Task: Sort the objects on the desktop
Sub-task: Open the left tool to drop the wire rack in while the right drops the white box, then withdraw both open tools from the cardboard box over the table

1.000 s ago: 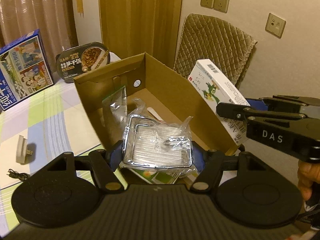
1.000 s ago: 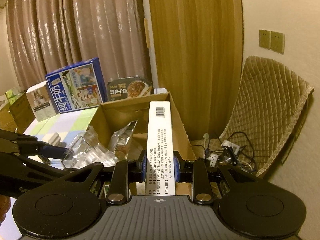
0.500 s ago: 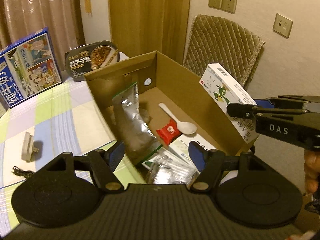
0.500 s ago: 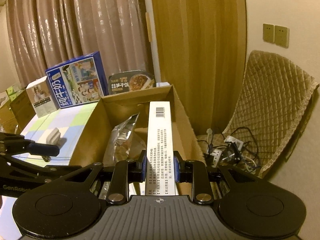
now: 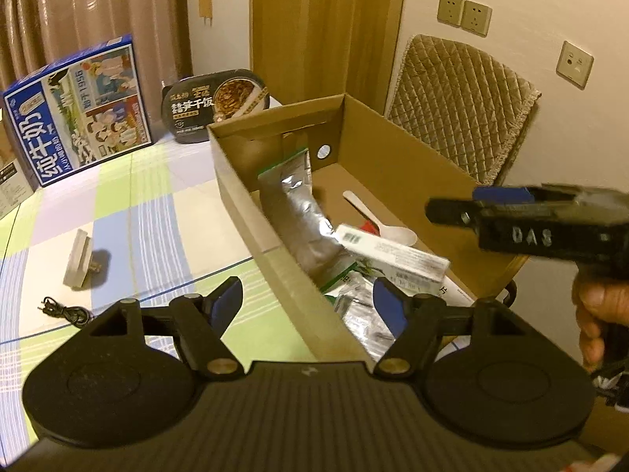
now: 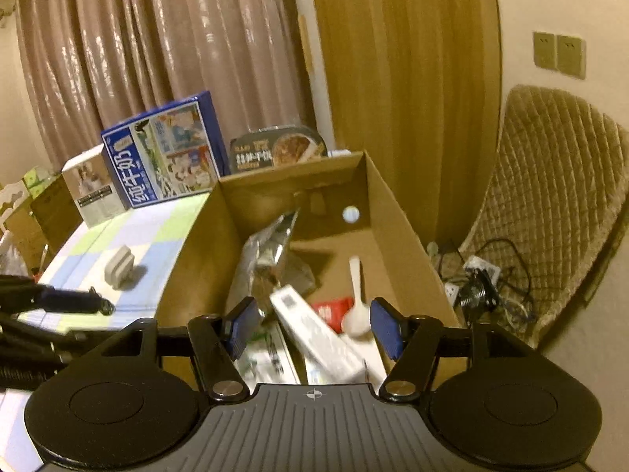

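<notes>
1. Change since the earlier frames: the white carton (image 6: 318, 344) has left the right tongs (image 6: 312, 328) and now lies inside the cardboard box (image 5: 397, 165). The clear plastic pack has likewise left the left tongs (image 5: 308, 303) and rests at the near end of the box.
2. Tong state: both sets of tongs are released, blue pads spread wide, nothing between them.
3. Box contents: carton, foil pouch (image 5: 295, 212), white spoon (image 5: 377, 216) and a red packet (image 6: 332, 310).
4. Remaining items: a small beige adapter (image 5: 78, 259) and a black cable (image 5: 63, 310) lie on the checked worktop (image 5: 157, 212), left of the box.
5. Governing relation: the adapter sits left of and beyond the left tongs, well apart from the right tongs, which hang over the box. Its long axis runs roughly near-to-far. Judged the left hand's pick.
6. Likely requirement: swing left and close across the short side.
</notes>
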{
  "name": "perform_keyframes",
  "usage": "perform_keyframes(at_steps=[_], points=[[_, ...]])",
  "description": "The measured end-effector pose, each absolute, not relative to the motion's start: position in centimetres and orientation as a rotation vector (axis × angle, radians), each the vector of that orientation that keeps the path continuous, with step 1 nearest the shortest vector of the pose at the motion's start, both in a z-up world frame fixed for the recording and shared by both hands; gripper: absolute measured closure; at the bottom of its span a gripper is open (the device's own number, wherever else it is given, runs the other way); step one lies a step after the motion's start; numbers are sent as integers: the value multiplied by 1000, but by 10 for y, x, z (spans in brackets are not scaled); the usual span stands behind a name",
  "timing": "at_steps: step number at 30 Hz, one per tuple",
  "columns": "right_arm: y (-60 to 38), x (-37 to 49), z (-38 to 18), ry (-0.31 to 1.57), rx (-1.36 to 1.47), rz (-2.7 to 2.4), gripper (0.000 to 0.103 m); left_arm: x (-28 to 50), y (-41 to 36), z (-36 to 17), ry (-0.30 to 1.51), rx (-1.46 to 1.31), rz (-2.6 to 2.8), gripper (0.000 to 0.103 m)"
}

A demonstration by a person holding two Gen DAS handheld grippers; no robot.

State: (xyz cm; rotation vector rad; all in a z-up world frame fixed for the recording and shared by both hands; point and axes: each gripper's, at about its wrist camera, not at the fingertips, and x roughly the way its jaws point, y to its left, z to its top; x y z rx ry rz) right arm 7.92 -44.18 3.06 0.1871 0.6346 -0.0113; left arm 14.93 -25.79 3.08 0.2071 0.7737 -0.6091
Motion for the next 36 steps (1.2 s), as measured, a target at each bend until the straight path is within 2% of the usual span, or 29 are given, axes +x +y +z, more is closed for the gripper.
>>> perform_keyframes(at_steps=[3, 13, 21, 26, 36], points=[[-442, 67, 29, 644, 209, -28, 39, 148, -251, 31, 775, 200, -603, 33], [-414, 32, 43, 632, 218, -10, 14, 132, -228, 37, 767, 182, -575, 24], [-392, 27, 59, 620, 185, 9, 2, 121, -198, 46, 754, 171, -539, 9], [-372, 27, 70, 619, 160, 45, 2, 114, -175, 48, 750, 183, -514, 2], [-319, 41, 82, 620, 74, 168, 2, 112, -99, 50, 758, 192, -424, 2]])
